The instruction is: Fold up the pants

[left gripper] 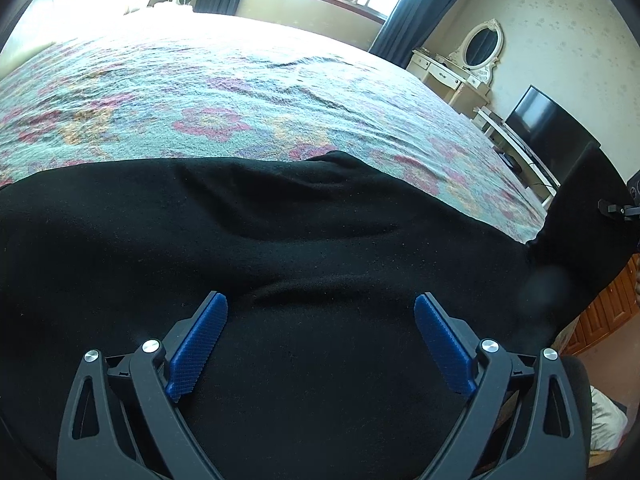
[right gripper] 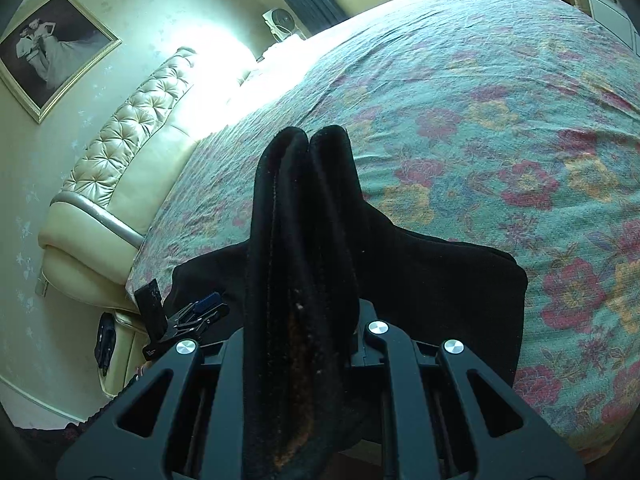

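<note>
While your right gripper [right gripper: 304,320] pinched a bunched end of the black pants [left gripper: 280,240] above the bed [left gripper: 200,92], your left gripper [left gripper: 320,312] hovered over them with fingers spread, empty, so lifting one-handed risked dragging the spread cloth askew.

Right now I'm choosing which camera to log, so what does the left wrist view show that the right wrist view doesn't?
Only the left wrist view shows the left tongs spread open over the flat black fabric pants, plus the white oval-mirror dresser and black flat-screen television.

Only the right wrist view shows the right tongs shut on a bunched fold of the pants, the cream tufted headboard and the framed portrait.

Both show the pants lying on the floral teal bedspread.
</note>
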`<state>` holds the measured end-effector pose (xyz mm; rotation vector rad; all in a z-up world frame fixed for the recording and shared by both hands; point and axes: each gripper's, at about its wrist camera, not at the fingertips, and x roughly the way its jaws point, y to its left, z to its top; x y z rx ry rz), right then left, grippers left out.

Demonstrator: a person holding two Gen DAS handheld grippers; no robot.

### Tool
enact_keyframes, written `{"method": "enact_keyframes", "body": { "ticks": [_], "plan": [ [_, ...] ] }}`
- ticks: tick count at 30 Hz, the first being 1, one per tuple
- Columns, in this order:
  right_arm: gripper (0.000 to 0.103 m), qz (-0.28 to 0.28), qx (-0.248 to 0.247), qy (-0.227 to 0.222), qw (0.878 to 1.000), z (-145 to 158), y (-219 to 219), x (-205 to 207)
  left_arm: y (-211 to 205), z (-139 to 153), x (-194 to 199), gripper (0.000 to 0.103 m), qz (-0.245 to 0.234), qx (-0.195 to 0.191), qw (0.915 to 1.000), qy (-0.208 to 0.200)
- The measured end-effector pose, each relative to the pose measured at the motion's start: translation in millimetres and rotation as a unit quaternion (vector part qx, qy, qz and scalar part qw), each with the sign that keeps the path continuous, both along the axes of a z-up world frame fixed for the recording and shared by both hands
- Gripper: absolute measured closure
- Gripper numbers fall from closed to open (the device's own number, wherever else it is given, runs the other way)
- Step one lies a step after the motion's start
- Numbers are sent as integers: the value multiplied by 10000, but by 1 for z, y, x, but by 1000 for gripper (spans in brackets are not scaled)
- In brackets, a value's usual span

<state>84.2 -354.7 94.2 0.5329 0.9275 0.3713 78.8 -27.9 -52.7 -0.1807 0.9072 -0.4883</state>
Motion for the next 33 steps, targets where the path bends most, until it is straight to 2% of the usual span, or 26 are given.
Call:
{"method": "enact_keyframes", "body": {
  "ticks": [2,18,26,33],
  "plan": [
    [89,79,-113,40,9999,-4,13,4,-1,-1,0,5,-83,-17,9999,-54],
    [89,452,-489,426,9969,-50,86,25,3,-1,-4,6,-163,-135,9996,-184],
    [88,417,-1364,577,9881,-87,124,26,5,0,-6,6,-178,-161,9995,-214],
    [85,377,-1959,563,9783,-105,149,31,8,2,-6,6,-118,-332,9992,-199]
  ]
}}
